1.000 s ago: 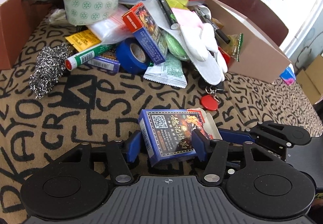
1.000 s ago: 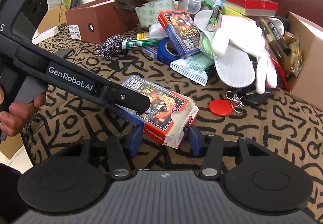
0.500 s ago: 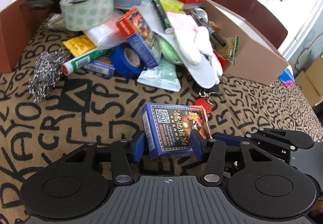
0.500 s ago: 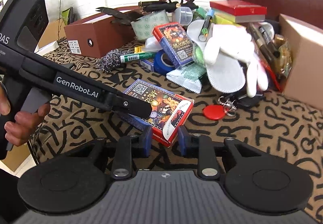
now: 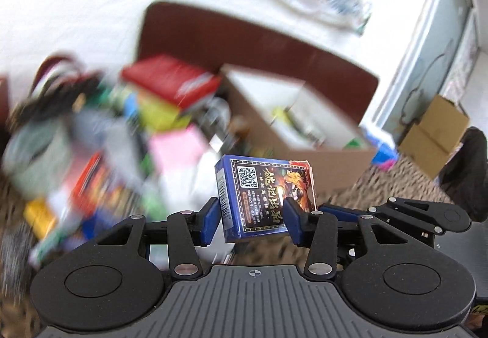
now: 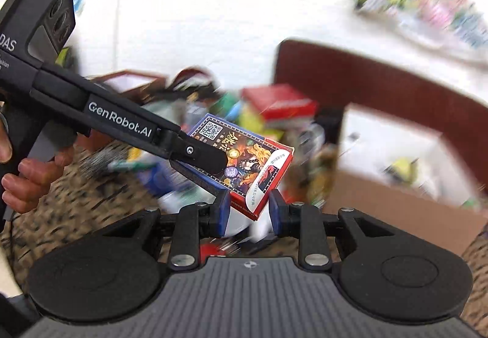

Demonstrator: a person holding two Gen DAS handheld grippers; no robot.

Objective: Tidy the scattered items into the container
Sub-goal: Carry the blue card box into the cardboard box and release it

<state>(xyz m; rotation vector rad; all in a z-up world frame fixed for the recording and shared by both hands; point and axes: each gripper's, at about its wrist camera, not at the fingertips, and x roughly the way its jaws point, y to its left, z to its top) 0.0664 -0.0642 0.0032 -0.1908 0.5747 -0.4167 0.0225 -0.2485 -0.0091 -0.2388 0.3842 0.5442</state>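
1. Card box, blue with a QR code and a red end, is held in the air above the patterned table, gripped by both tools at once.
2. Left tool is clamped on the blue end of the box, one blue pad on each long side.
3. Right tool is clamped on the red end's lower corner; the box tilts up and away from it.
4. Behind the box, an open cardboard container sits on the table, with a few small items inside, too blurred to name.
5. Left of the container, a blurred heap of clutter covers the table, topped by a red box.
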